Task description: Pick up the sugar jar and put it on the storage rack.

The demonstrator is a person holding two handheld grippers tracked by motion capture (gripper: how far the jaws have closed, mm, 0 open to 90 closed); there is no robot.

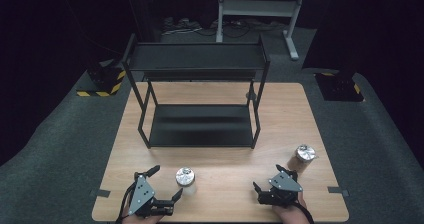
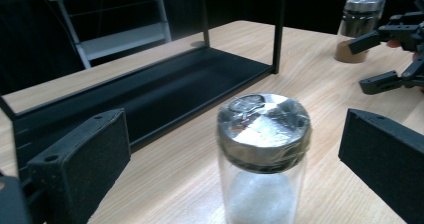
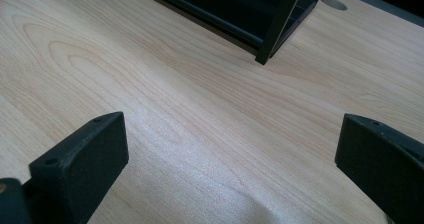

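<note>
A dark room with grey carpet surrounds a pale wooden bench [image 1: 220, 134], on which stands a black two-tier metal rack [image 1: 197, 96], both shelves bare. In the high view, the left tongs [image 1: 167, 183] lie near the front edge, spread wide, with a clear jar [image 1: 185, 177] capped in silver just beside them, standing upright between the jaw tips. The right tongs [image 1: 266, 178] rest farther along, also spread wide, with a second jar [image 1: 303, 156] of brownish contents near them but apart.

The left gripper view looks along the left tongs [image 2: 235, 149]: the clear jar [image 2: 263, 149] stands centred between the jaws, untouched on either side, white matter in its base.

The right gripper view has the right tongs [image 3: 232, 156] gaping over bare wood, a rack leg [image 3: 280, 24] beyond.

This looks like the approach before a first grasp. Next, the left tongs likely need to advance slightly and close squarely below the lid.
</note>
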